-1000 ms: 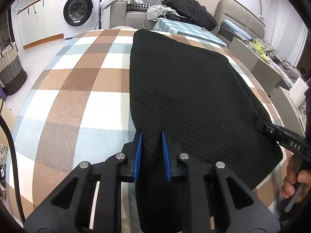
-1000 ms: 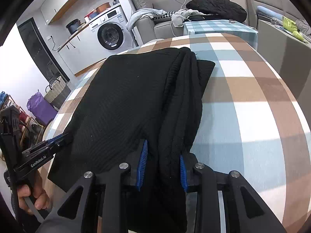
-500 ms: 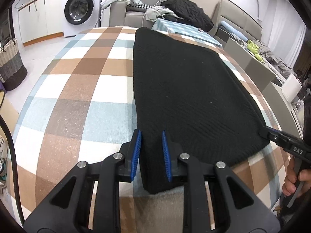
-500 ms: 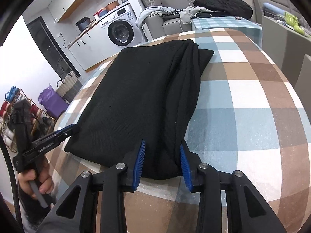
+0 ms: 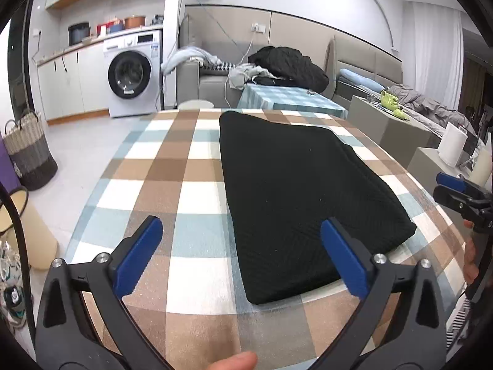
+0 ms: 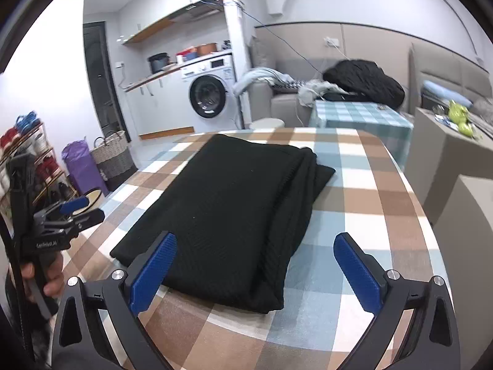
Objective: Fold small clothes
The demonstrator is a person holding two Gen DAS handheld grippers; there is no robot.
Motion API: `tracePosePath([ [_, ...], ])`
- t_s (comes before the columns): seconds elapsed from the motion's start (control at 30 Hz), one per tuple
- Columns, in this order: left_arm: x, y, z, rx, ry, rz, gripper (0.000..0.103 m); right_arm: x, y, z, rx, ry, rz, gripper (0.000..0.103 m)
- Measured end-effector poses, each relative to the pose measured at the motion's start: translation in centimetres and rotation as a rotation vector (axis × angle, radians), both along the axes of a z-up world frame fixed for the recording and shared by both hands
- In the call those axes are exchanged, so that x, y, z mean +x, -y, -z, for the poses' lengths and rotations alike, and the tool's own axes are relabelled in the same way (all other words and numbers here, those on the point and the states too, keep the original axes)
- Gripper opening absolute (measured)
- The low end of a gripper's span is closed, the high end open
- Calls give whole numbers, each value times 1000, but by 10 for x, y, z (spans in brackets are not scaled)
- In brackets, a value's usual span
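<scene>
A black knit garment lies folded flat in a long rectangle on the checked tablecloth. It also shows in the right wrist view, with stacked layers along its right edge. My left gripper is open and empty, held above the table's near edge at the garment's near left corner. My right gripper is open and empty above the garment's near end. Each gripper shows at the edge of the other's view: the right gripper and the left gripper.
The table's rounded front edge is close below both grippers. A grey cabinet stands to the right of the table. A woven basket and a washing machine stand on the floor to the left. A sofa with clothes is behind.
Both grippers have let go of the garment's near edge, opened wide and pulled back and up. The garment now lies flat on the table.
</scene>
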State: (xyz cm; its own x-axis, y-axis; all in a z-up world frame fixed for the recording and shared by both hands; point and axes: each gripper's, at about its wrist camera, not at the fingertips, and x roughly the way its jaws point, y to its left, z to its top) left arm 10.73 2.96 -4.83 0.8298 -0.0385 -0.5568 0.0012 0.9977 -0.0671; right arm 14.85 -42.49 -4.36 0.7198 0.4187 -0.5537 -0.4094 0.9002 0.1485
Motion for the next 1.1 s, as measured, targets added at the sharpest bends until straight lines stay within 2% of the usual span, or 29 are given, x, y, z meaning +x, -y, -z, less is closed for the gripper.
tracePosePath([
  [0.17,-5,4,2,-1,37,-25,102,-10,1,3,-3,41,-14,103],
  [0.63,-16,15,8,9,86,-14,102,-25,19,10,93,108,-7,103],
  [1.1,-14,8,14,-24,94,-11,102,-33,13,18,59,159,-11,103],
])
